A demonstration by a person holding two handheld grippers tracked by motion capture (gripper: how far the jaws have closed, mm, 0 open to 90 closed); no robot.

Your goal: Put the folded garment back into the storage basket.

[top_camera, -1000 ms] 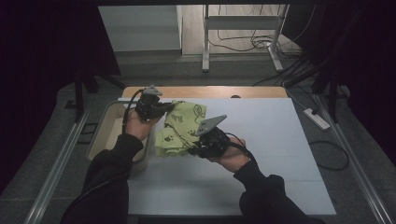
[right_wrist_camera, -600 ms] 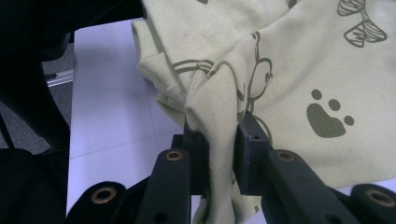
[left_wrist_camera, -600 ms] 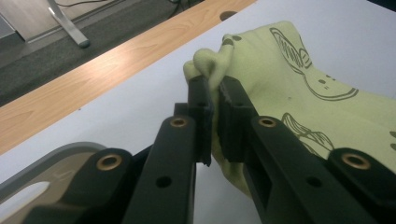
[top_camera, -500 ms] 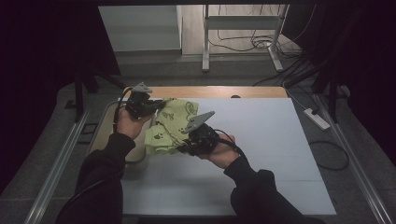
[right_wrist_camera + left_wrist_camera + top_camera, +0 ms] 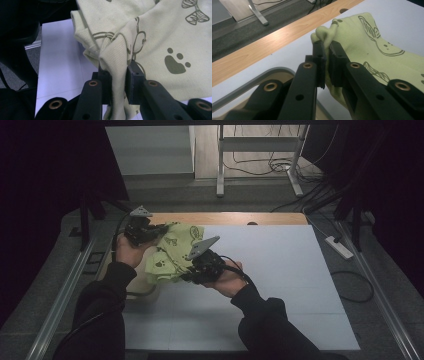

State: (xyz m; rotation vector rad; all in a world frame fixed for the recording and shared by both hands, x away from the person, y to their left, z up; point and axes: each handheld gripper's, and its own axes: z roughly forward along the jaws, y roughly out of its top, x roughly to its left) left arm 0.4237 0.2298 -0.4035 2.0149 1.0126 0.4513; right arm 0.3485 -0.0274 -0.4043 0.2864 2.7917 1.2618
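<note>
A pale green cloth (image 5: pixel 172 251) printed with dark rabbit and paw outlines hangs between both grippers above the left part of the white table top (image 5: pixel 280 270). My left gripper (image 5: pixel 156 232) is shut on a bunched edge of the cloth (image 5: pixel 352 37), which rises between its black jaws (image 5: pixel 327 58). My right gripper (image 5: pixel 187 270) is shut on a folded wad of the cloth (image 5: pixel 150 42); the fabric is pinched between its pads (image 5: pixel 117 80). The cloth sags between the two grips.
A wooden strip (image 5: pixel 235 218) runs along the table's far edge. A grey-rimmed tray or bin (image 5: pixel 259 77) sits at the table's left side below the left gripper. A white power strip (image 5: pixel 338 247) lies on the floor to the right.
Both hands have carried the cloth leftward and slightly up; the cloth has bunched closer between them. Both grips stay closed.
</note>
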